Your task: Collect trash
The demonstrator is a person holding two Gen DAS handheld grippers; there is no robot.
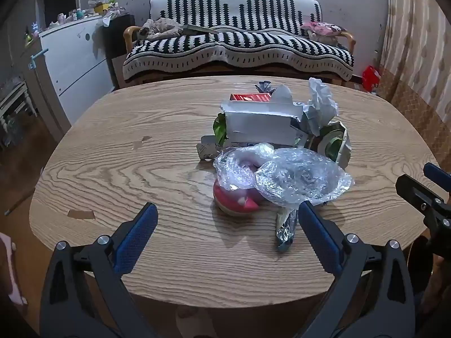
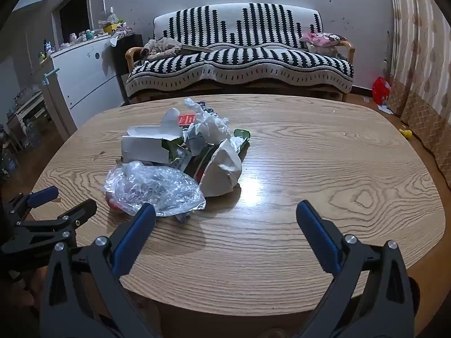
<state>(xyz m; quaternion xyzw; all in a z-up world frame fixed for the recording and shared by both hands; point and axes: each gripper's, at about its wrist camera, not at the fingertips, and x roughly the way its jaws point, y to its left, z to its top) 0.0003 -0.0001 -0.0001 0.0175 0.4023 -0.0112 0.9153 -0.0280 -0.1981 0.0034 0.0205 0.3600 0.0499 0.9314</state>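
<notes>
- the left gripper hangs over the near edge of the wooden table, tipped downward, its blue-padded jaws spread wide with nothing between the pads.
- the right gripper sits just beside it to the right, also tilted down at the tabletop, jaws released and gripping nothing.
- the trash pile lies bunched together around the middle of the table, ahead of the left gripper and off to the left of the right one.
- nearest the grippers is a crumpled clear plastic bag, draped partly over a round pink and red thing that i can't make out properly.
- a strip of silvery foil wrapper pokes out from under the bag, just beside the left gripper's right finger.
- behind the bag stands a torn white cardboard box, with a red packet behind it and crumpled white paper at the right.
- green wrappers peek out around the box.
- beyond the table, a sofa under a black and white throw stands against the wall.
</notes>
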